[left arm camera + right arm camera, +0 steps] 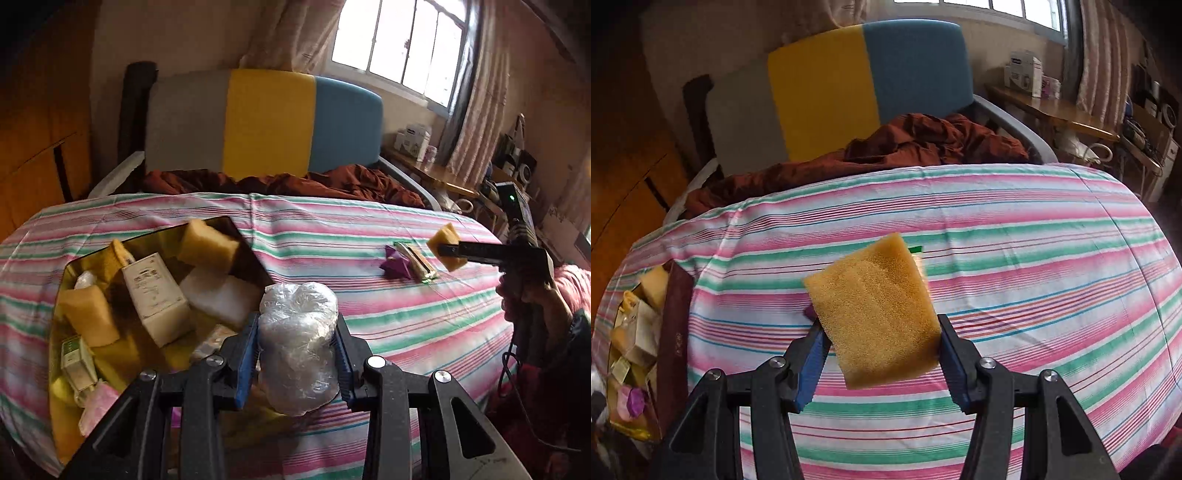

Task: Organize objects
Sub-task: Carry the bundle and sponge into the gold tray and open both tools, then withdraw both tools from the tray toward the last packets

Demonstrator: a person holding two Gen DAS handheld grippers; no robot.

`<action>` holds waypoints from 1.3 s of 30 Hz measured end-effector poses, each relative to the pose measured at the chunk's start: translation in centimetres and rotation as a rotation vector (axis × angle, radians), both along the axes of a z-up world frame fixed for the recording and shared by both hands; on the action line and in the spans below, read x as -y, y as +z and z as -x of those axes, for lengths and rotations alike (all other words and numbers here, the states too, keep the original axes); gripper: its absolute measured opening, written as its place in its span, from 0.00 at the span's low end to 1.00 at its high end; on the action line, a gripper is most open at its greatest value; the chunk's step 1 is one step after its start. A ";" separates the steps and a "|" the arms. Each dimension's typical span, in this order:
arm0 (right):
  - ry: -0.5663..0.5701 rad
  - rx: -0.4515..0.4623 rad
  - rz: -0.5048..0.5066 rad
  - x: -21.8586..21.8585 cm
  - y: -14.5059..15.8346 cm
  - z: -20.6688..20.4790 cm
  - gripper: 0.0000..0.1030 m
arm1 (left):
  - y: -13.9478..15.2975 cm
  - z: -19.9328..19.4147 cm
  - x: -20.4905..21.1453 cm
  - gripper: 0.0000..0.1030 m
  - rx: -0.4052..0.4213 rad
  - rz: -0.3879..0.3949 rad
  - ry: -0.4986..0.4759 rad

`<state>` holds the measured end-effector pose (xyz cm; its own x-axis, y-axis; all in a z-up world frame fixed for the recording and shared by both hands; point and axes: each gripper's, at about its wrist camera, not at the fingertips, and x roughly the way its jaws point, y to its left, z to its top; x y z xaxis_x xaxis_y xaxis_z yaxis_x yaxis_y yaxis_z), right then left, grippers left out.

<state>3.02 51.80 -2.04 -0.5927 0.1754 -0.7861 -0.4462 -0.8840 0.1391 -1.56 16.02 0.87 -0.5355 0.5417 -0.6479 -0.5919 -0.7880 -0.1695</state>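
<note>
My left gripper (297,354) is shut on a clear plastic-wrapped bundle (298,343), held just right of an open gold-lined box (255,254) on the striped bed. The box holds several yellow sponges (207,245), a cream carton (157,295) and white foam. My right gripper (879,354) is shut on a yellow sponge (873,314) and holds it above the bed; it also shows in the left wrist view (448,251). A purple wrapper (395,264) and a flat green-edged packet (417,260) lie on the bed under the right gripper.
The striped sheet (1034,277) covers the bed. A rumpled brown blanket (923,144) lies at the headboard (820,92). A wooden desk (1052,110) with boxes stands at the right by the window. The box shows at the far left in the right wrist view (674,332).
</note>
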 end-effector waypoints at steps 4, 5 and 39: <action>0.137 -0.030 -0.019 5.6 1.4 1.0 0.55 | 0.2 1.9 5.5 0.36 0.030 -0.052 0.131; 0.169 -0.037 -0.025 7.1 1.8 1.2 0.55 | 0.1 2.3 7.0 0.36 0.037 -0.061 0.164; 0.473 0.022 0.001 24.2 -1.3 6.7 0.82 | -3.3 2.8 13.8 0.69 0.110 -0.072 0.287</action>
